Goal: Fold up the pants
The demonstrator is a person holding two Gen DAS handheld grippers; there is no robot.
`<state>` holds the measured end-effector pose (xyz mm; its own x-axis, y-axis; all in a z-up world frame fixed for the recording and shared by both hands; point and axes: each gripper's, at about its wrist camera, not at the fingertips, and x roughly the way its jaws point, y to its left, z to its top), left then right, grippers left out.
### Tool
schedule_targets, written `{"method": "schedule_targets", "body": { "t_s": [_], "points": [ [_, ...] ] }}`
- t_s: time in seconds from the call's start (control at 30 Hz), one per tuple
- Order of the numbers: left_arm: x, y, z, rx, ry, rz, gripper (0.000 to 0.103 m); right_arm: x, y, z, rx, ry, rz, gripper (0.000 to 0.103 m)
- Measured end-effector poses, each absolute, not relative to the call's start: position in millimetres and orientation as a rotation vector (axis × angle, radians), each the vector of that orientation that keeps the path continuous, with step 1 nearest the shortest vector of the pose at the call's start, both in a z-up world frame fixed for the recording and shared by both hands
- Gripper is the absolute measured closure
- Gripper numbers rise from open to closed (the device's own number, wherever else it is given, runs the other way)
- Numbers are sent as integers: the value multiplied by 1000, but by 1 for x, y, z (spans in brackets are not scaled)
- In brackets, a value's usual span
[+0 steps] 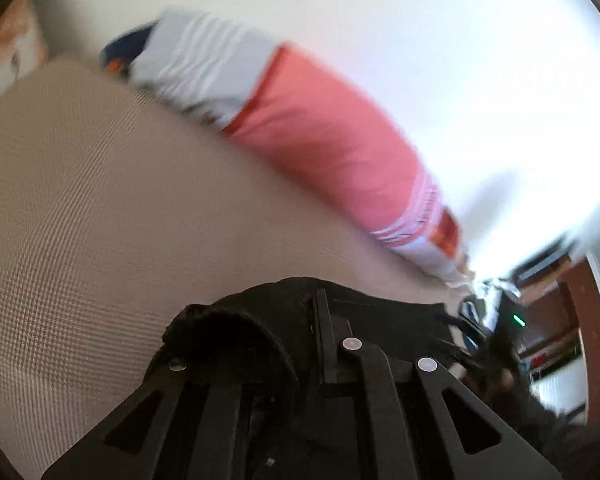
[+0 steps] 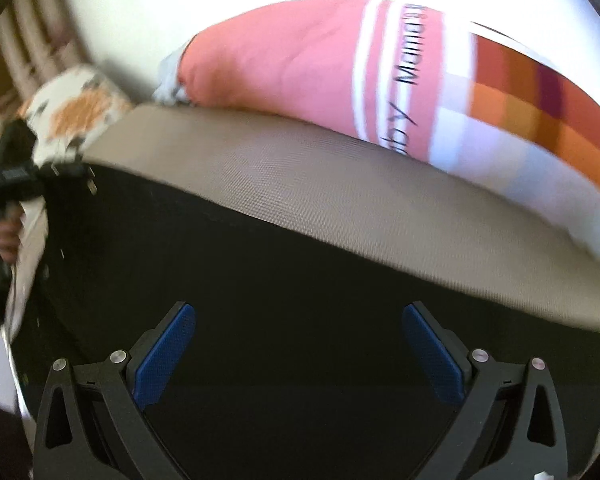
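The black pants lie spread over a beige textured mattress. My right gripper is open just above the black cloth, its blue pads wide apart with nothing between them. My left gripper is shut on a bunched edge of the pants, with black cloth wrapped over its fingers. The left gripper also shows at the far left of the right wrist view, at the pants' corner, held by a hand.
A long pink and white pillow lies along the mattress's far side against a white wall; it also shows in the right wrist view. A floral cushion sits at the left. Furniture and shelves stand beyond the bed.
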<state>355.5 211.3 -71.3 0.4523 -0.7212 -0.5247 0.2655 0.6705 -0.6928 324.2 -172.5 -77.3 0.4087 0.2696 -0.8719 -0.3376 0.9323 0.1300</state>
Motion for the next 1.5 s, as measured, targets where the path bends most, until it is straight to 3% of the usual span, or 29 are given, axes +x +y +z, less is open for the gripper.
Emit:
{"method": "schedule_targets", "body": {
  "t_s": [0.1,0.47,0.6,0.77,0.8,1.2,1.5],
  "points": [
    [333,206,-45,-508,824,-719,94,344,-172,-79,-162,1112,494,0],
    [304,203,-6,-422,754,-780,94,396,-169,-100,-363,1251,842,33],
    [300,203,-3,-415,752,-768,94,404,-170,-111,-392,1302,900,40],
    [300,199,-6,-388,769,-746,94,397,-172,-115,-435,1325,912,87],
    [301,199,-7,-382,773,-742,94,394,-172,-115,-453,1319,892,90],
    [278,203,3,-291,786,-701,94,276,-169,-31,-500,999,493,95],
    [198,213,14,-216,838,-772,94,146,-173,-5,-419,1022,467,97]
  ]
}}
